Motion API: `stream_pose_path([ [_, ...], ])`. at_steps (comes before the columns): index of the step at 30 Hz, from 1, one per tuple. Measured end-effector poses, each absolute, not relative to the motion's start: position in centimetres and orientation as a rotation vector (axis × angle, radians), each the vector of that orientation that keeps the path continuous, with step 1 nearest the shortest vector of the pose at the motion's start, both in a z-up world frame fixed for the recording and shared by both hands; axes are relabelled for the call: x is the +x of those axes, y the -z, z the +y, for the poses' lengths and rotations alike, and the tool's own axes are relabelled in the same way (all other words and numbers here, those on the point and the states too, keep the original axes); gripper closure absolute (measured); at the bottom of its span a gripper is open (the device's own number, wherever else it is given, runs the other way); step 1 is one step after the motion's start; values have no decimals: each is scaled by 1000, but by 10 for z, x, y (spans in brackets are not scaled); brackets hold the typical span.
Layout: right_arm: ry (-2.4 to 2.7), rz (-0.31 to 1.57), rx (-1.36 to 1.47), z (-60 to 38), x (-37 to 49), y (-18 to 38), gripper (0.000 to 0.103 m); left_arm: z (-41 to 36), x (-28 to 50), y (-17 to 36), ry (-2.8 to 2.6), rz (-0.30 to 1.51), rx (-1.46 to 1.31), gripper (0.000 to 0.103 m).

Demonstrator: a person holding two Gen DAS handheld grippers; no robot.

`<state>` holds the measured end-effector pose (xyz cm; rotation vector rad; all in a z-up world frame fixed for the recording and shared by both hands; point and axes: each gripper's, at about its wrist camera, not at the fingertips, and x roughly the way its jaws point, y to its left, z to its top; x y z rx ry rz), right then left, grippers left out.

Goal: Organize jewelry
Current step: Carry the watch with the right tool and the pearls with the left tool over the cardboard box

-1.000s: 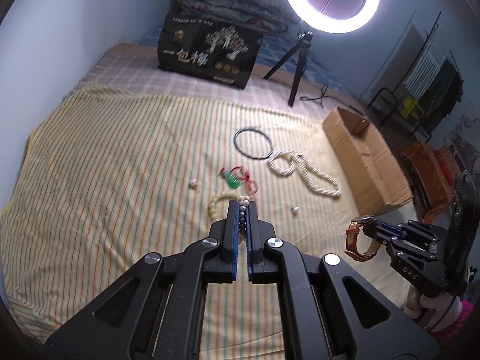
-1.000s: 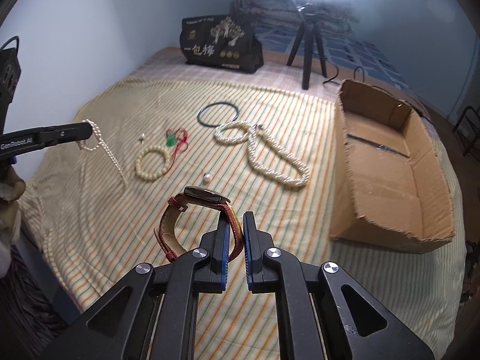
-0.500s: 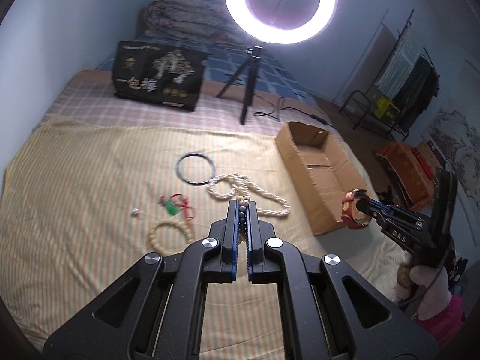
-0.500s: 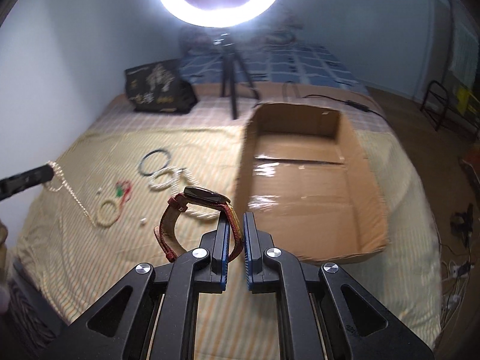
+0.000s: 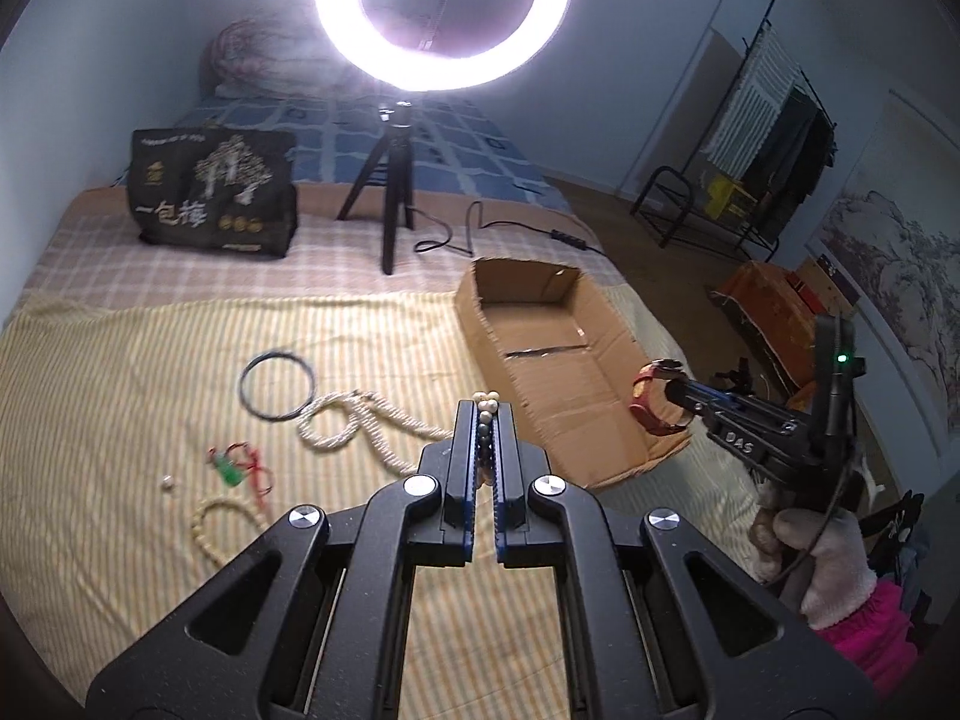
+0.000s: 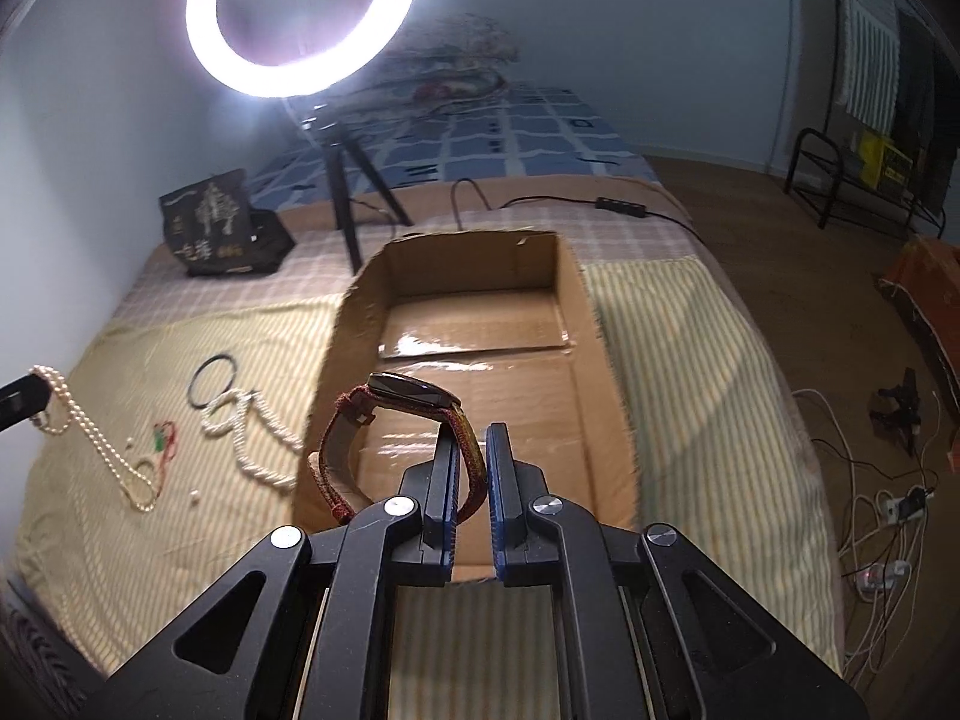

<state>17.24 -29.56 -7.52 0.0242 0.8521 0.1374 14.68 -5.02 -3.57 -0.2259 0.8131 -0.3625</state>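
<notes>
With my right tongs (image 6: 471,438) pinching the red-strapped watch (image 6: 384,420) above the cardboard box (image 6: 576,312) and my left tongs (image 5: 486,414) pressed shut on the pearl necklace (image 6: 90,432) near its rim, I should lower both well inside before releasing, lest the strand drape over the wall.

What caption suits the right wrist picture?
Right gripper holds a red-strapped watch above an open cardboard box on the bed.

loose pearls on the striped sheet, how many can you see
1 in the left wrist view: loose pearl left of the green charm. In the right wrist view, another lies near the hanging strand; more may be hidden.
</notes>
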Motion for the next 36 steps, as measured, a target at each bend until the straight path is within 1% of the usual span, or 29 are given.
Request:
stream_pose_path([
  [12,-91,872,53,-319,212,80,96,-110,173,19,437,780,-181,102],
  [21,-70,894,87,-327,235,86,96,-144,195,37,461,821,-160,102],
  [36,-56,941,87,-321,254,104,96,-167,210,70,484,895,-134,101],
])
